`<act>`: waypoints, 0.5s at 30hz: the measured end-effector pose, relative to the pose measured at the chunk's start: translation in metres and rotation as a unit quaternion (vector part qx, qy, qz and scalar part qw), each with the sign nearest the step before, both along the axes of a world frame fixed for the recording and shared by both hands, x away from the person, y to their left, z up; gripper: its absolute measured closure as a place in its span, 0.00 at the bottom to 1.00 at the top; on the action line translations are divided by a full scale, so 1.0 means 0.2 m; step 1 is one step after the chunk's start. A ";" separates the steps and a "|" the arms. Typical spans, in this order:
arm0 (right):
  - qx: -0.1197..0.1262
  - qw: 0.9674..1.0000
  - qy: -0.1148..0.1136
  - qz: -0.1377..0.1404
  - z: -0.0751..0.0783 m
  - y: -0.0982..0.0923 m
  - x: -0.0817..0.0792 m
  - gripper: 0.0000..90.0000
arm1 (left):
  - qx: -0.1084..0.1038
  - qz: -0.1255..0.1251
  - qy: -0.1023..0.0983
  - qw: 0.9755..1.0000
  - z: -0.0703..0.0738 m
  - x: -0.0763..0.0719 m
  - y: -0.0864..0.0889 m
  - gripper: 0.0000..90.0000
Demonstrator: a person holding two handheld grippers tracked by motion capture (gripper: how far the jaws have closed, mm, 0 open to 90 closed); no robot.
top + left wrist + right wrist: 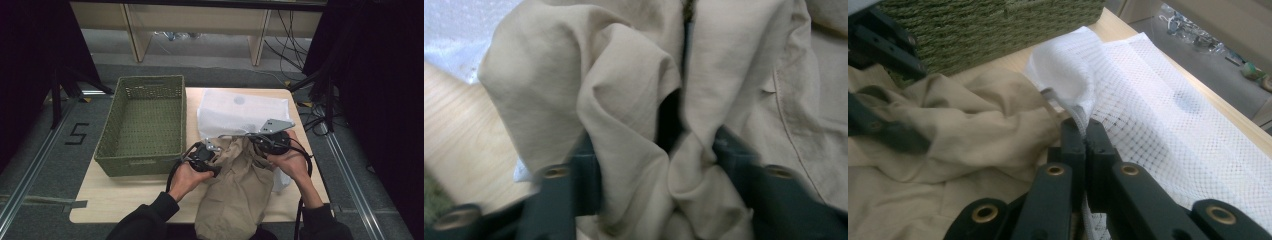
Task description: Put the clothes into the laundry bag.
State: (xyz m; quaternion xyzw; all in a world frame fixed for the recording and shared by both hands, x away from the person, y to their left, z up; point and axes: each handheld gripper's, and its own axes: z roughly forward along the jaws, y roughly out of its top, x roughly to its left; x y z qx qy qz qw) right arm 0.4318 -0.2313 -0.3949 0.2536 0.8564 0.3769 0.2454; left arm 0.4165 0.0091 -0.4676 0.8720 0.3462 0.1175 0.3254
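The left gripper (659,165) bunches the beige garment (232,192) between half-closed jaws. The right gripper (1084,137) pinches the white mesh bag (1168,115) rim. If that thin rim slips free, the bag mouth would likely collapse and block the garment.

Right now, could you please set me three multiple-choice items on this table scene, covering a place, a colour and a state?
1. Where does the woven basket stand?
A. to the left of the garment
B. on the white mesh bag
C. on the floor

2. What colour is the crumpled cloth garment?
A. red
B. beige
C. blue

3. What is the right gripper doing?
A. hanging open over the basket
B. clamping the edge of the white mesh bag
C. gripping the basket's rim

Answers: 1 A, the high view shows it at the table's left; 2 B, tan fabric in every view; 3 B, its jaws pinch the bag's white hem.
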 end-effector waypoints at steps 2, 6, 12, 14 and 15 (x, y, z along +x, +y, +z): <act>-0.003 1.000 0.001 0.002 -0.01 0.01 0.00 1.00 | -0.027 0.006 -0.023 0.999 0.03 -0.03 -0.02 0.74; 0.000 1.000 -0.005 0.009 0.00 0.04 -0.01 1.00 | -0.040 -0.028 -0.058 0.997 0.15 -0.09 -0.07 0.80; 0.004 1.000 -0.015 0.019 0.04 0.06 -0.02 1.00 | -0.071 -0.043 -0.066 0.994 0.16 -0.05 -0.21 0.83; 0.008 1.000 -0.010 0.016 0.04 0.06 -0.03 1.00 | -0.068 -0.040 -0.067 0.995 0.13 -0.01 -0.24 0.83; 0.008 1.000 -0.009 0.015 0.04 0.06 -0.03 1.00 | -0.066 -0.029 -0.066 0.995 0.10 0.02 -0.25 0.82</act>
